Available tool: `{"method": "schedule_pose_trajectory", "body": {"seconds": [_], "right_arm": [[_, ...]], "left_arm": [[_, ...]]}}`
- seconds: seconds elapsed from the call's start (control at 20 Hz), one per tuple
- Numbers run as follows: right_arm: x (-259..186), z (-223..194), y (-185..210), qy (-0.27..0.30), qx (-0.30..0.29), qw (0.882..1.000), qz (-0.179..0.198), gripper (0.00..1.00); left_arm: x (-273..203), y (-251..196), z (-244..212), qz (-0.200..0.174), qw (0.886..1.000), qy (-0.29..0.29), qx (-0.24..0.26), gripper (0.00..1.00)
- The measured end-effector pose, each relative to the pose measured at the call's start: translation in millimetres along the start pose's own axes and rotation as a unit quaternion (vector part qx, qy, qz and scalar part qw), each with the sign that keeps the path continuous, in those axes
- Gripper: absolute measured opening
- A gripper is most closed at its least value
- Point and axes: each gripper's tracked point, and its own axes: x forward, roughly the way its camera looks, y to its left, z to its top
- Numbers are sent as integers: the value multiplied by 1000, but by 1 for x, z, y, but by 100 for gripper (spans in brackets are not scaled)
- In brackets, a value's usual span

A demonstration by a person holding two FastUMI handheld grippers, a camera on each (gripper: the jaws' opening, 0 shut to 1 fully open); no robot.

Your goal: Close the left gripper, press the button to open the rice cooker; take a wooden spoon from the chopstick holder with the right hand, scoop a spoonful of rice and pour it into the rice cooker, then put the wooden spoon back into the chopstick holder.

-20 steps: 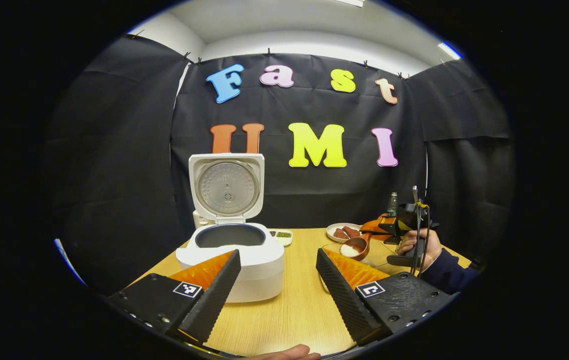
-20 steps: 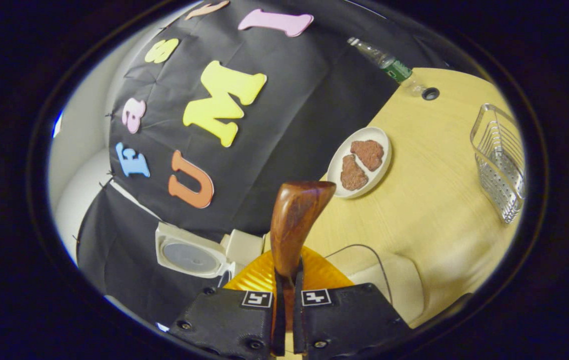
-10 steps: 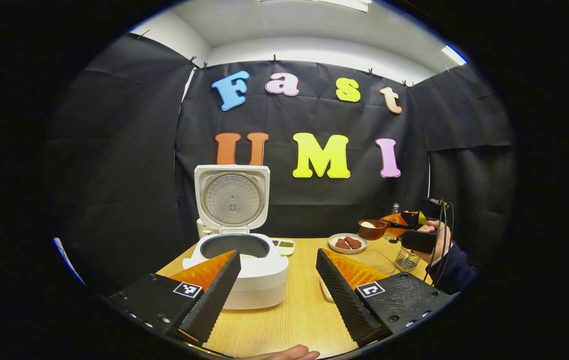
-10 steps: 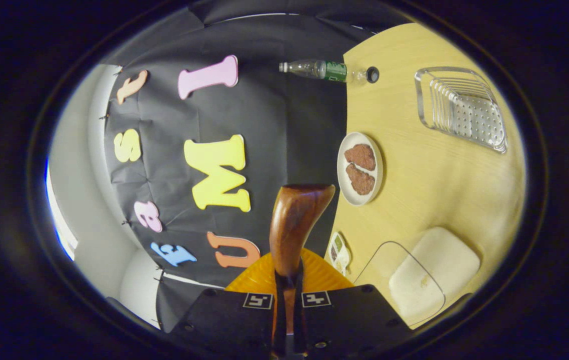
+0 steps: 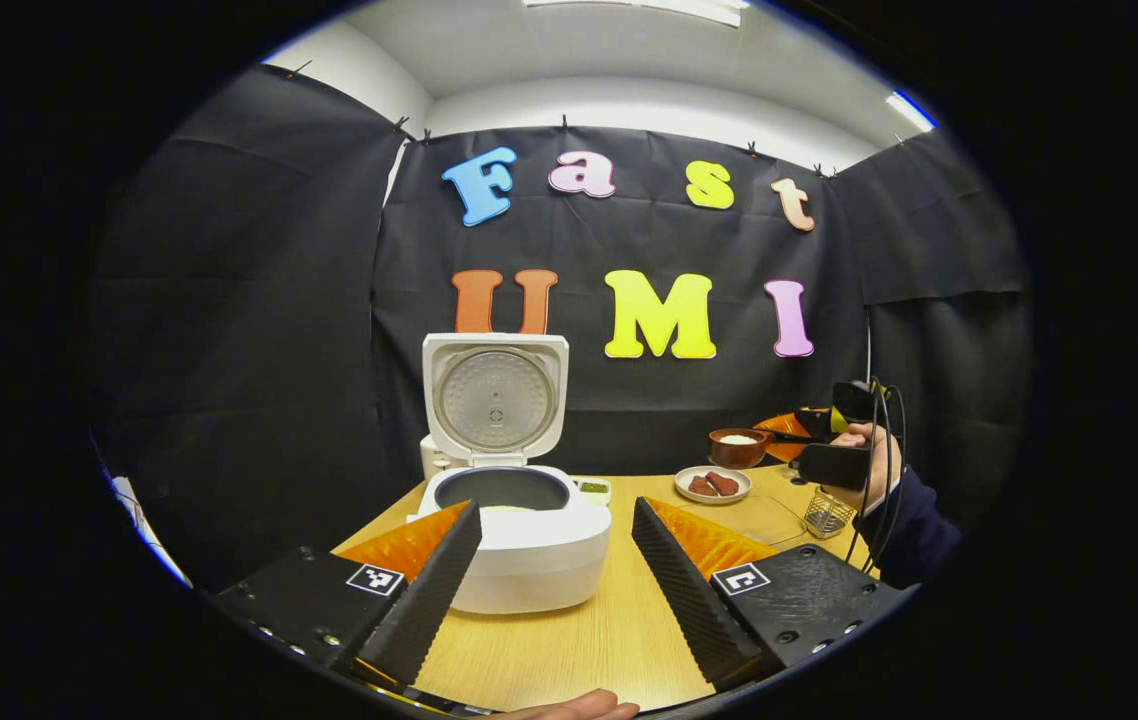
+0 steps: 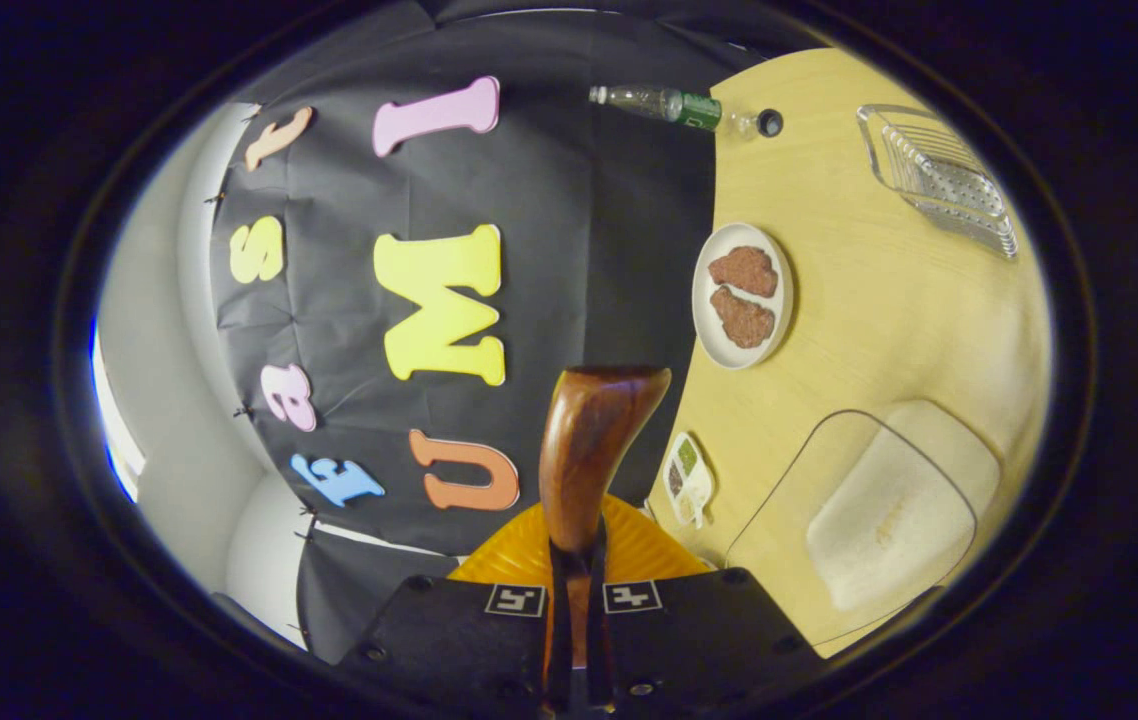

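Observation:
The white rice cooker (image 5: 519, 560) stands on the wooden table (image 5: 609, 630) with its lid (image 5: 495, 398) swung upright and its dark inner pot showing. My left gripper (image 5: 556, 505) hangs open in front of it, nothing between its fingers. Off to the right a hand holds my right gripper (image 5: 791, 438), shut on the handle of a wooden spoon (image 5: 737, 447) whose bowl carries white rice, level above the table. In the right gripper view, which is rolled sideways, the spoon (image 6: 589, 450) sticks out from the gripper (image 6: 574, 548). The metal chopstick holder (image 6: 939, 180) (image 5: 826, 512) stands below the hand.
A glass container of rice (image 6: 879, 520) sits near the right gripper. A plate with brown pieces (image 6: 744, 295) (image 5: 712, 484), a small side dish (image 6: 687, 478) and a bottle (image 6: 674, 103) stand by the back wall. A fingertip shows at the left gripper view's bottom edge.
The right gripper has lifted the rice-filled spoon out of the container and up above the table, rolling sideways. The left gripper has drawn back slightly, still open.

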Motion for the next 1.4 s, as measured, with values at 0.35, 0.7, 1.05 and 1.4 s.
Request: {"method": "schedule_pose_trajectory", "body": {"seconds": [0.35,0.7,1.05,1.4], "right_arm": [[43,-78,37,35,-55,998,13,10],[103,-149,89,27,-236,971,9,7],[158,-198,91,15,-400,916,-23,8],[182,-248,88,14,-566,824,-15,8]], "left_arm": [[-19,28,3,27,1000,0,-8,96],[-37,54,3,54,998,4,-20,93],[-51,67,0,79,996,3,-30,92],[-57,71,-2,81,996,3,-33,92]]}}
